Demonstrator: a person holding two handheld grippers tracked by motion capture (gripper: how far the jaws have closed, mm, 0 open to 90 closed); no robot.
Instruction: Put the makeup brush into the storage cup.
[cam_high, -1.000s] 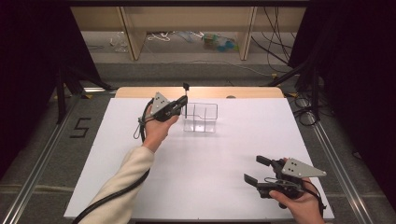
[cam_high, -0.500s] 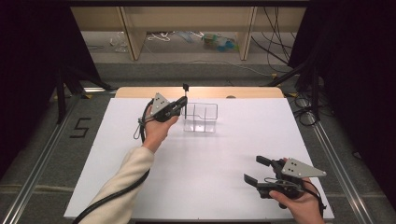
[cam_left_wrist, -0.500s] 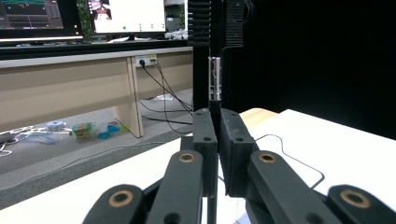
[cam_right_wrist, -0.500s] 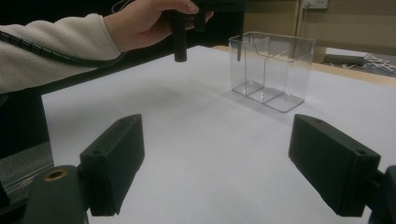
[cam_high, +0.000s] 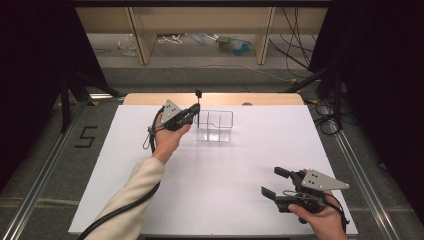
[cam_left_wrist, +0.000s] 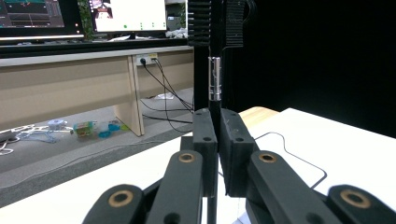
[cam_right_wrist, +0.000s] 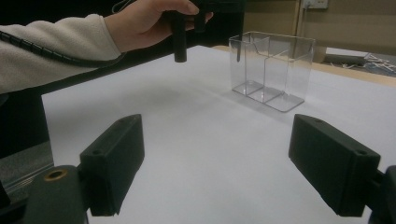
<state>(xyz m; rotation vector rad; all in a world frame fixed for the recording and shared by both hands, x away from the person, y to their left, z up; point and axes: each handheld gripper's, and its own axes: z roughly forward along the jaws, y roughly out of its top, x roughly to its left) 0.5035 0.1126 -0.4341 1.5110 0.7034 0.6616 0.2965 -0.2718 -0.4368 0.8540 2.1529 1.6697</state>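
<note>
The left gripper (cam_high: 192, 114) has its jaws clamped together on a thin black pen (cam_left_wrist: 214, 84), held upright just beside the left wall of the clear plastic holder (cam_high: 215, 126). The holder stands on the white table (cam_high: 225, 180) near the middle of its far edge, with dividers splitting it into compartments. The pen's lower end sits at the holder's left wall; inside or outside, I cannot tell. The right gripper (cam_high: 275, 182) rests near the near right corner, its jaws wide apart with nothing between them, well apart from the holder. Beyond the far edge lie cables and wooden shelf legs (cam_high: 142, 40).
</note>
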